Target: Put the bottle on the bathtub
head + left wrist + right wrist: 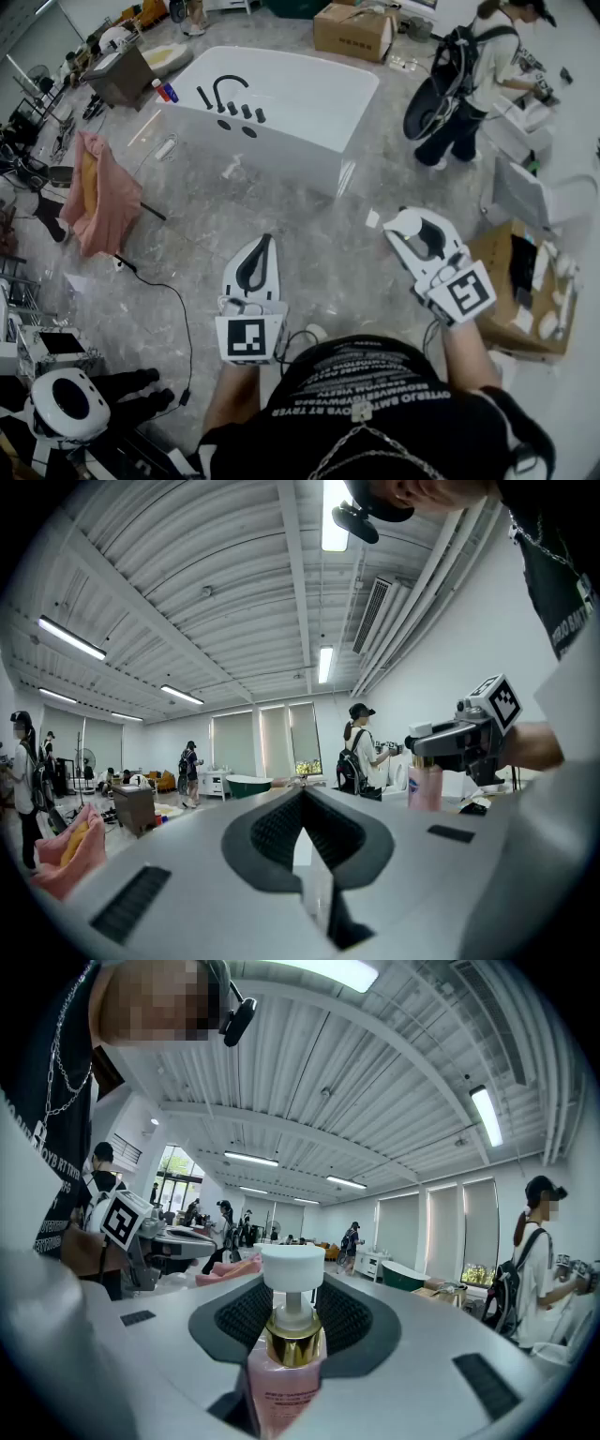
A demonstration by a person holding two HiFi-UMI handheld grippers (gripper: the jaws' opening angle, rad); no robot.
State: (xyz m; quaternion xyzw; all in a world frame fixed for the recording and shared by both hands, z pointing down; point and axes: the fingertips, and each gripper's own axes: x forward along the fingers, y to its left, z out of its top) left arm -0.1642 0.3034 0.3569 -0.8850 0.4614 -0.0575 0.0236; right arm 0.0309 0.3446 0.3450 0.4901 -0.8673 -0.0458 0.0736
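Bottle (286, 1377) is off the floor, clamped in the right tongs. It stands upright with its long axis vertical. White pump head (292, 1265) points up above the pads, gold collar (293, 1340) sits about level with them, and the pink body hangs below. Left gripper view confirms this: pink body vertical under the jaws.

Left to right in head view:
- Pink cloth (94, 192) draped over a stand near the floor's left edge.
- Bathtub (281, 150), white, on the floor at upper centre. Black faucet (230, 94) sits on its near-left rim. It is well apart from both tongs and nothing is on its rim near the bottle.
- Left tongs (262, 246) held level, aimed toward the tub. Pads are clenched tip to tip with nothing between them.
- Right tongs (412, 230) also level, grasping the bottle, jaws spread by its width.
- Cardboard box (525, 281) on the floor just right of the right tongs.
- Person with a backpack (469, 84) stands at upper right, beyond the tub.
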